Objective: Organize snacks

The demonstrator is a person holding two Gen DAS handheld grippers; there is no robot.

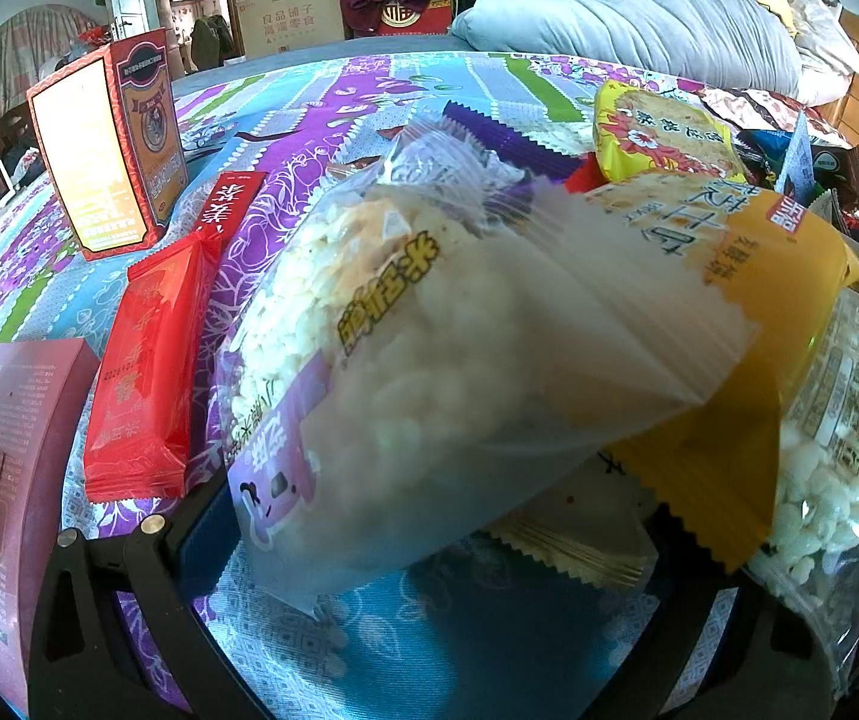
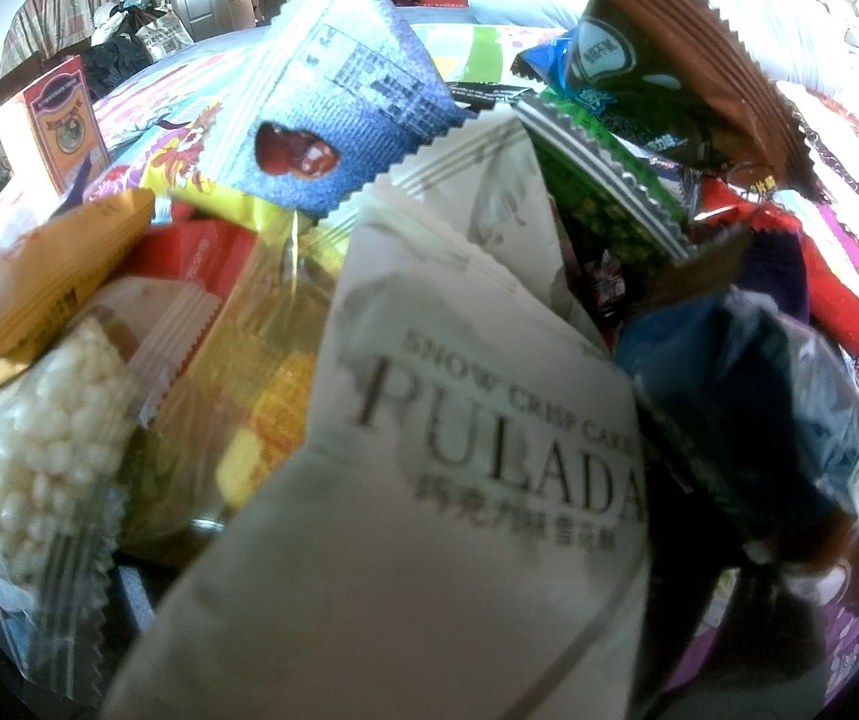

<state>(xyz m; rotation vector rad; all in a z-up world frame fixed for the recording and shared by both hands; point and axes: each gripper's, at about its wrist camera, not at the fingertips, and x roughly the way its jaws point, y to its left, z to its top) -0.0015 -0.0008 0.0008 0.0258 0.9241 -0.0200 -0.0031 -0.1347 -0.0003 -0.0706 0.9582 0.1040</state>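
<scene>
Apparently the left gripper (image 1: 429,546) is lifting a rice-cake pack (image 1: 429,360) toward the sorted red pack (image 1: 147,372); next, setting it alongside. The right gripper's state is hidden behind a white pack (image 2: 459,480).

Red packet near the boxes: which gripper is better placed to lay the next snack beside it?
Left, probably: the red packet lies just beyond the left gripper, whose fingers flank the puffed-rice pack. The right wrist view faces the pile, the white PULADA pack foremost.
</scene>
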